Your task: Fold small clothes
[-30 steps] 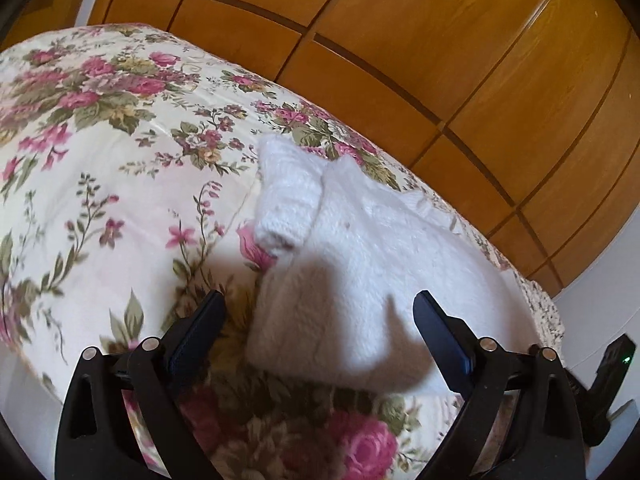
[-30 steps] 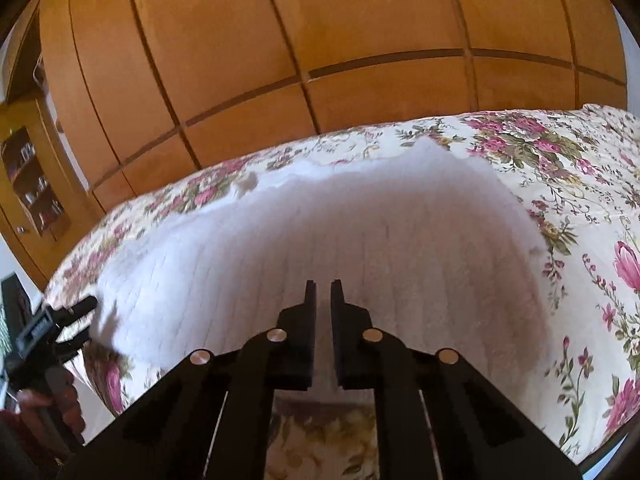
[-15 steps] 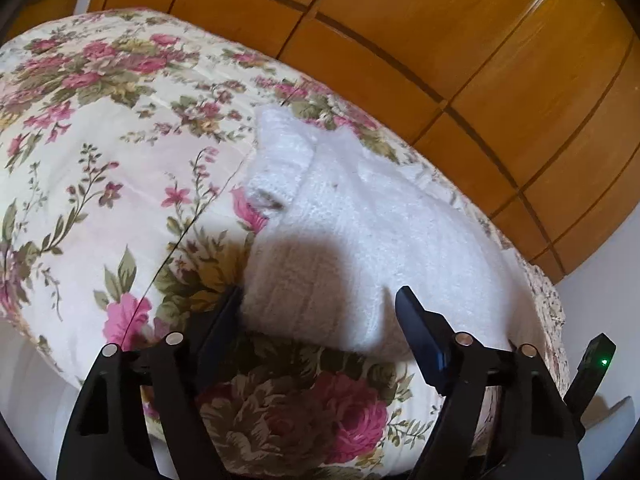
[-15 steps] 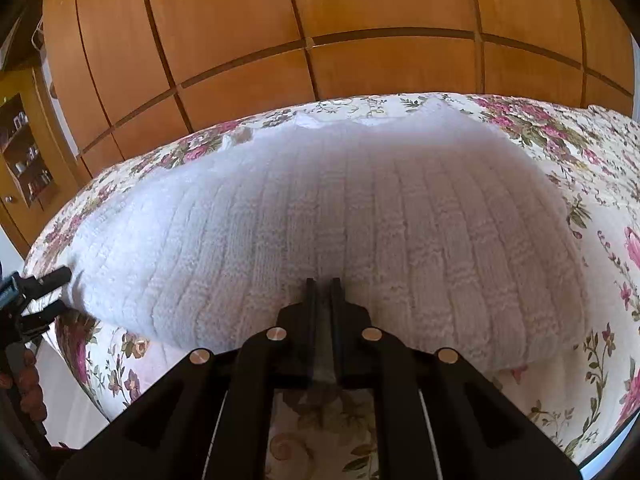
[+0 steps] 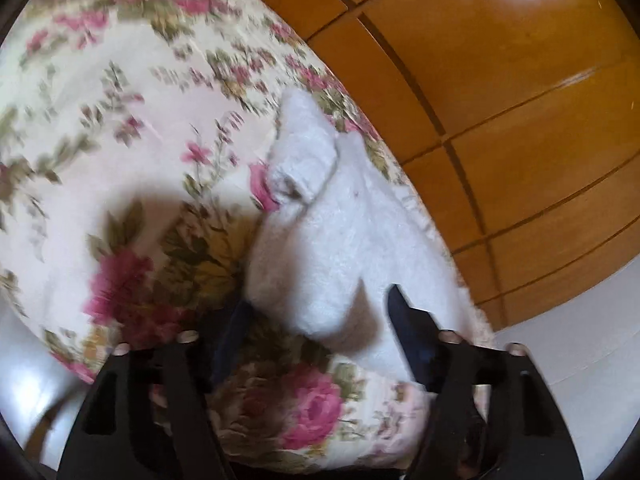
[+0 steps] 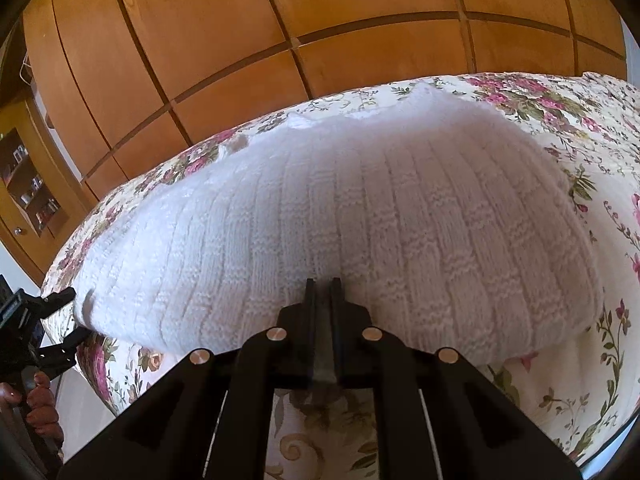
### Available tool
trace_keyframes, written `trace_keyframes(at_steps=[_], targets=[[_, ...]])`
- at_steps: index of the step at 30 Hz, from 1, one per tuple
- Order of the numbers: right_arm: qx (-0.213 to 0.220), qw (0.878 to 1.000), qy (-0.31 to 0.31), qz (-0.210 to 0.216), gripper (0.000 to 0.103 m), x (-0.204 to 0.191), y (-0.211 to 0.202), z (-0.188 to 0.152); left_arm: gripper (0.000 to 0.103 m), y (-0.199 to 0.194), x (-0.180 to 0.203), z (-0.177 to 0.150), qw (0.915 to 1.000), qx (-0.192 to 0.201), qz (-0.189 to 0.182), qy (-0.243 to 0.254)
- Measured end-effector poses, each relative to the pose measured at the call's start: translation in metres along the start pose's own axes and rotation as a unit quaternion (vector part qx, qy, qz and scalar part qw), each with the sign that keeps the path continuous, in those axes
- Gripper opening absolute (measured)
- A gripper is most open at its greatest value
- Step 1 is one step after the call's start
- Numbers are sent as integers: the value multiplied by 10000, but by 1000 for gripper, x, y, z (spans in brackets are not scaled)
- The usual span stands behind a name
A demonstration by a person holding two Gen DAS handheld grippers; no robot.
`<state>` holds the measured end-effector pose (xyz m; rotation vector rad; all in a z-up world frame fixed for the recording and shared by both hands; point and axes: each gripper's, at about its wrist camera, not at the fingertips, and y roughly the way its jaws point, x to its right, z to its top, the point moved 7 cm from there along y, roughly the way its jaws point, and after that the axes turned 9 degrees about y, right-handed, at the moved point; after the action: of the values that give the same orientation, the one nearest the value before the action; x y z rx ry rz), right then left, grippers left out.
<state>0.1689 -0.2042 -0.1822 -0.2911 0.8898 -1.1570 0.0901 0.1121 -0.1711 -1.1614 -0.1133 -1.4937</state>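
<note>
Floral bedspread under white knit garment; wooden wardrobe behind.

no readable text, label or number shows anywhere, though the left wrist view is perhaps too blurred to tell.

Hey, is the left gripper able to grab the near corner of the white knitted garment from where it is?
Probably yes: the left gripper is open, straddling the white knitted garment, with nothing between.

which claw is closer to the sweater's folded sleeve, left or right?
Left. The left claw straddles the white sweater corner just below the folded sleeve, open. The right claw is shut at the middle of the near hem.
</note>
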Motion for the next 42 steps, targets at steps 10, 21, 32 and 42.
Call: trace_keyframes(at_steps=[10,21,32,42], targets=[[21,10000,33,-1,6,0,0,0,69,30,8,8,9976,-160,-439,-505],[25,10000,51,9,6,0,-1,0,30,61,9,34,9983,105,185,-536],[8,10000,79,-16,6,0,-1,0,18,49,48,51,9987,386,234,254],[-51,9999,142,0,7,0,0,1,17,46,135,64,9803,744,-57,1828]])
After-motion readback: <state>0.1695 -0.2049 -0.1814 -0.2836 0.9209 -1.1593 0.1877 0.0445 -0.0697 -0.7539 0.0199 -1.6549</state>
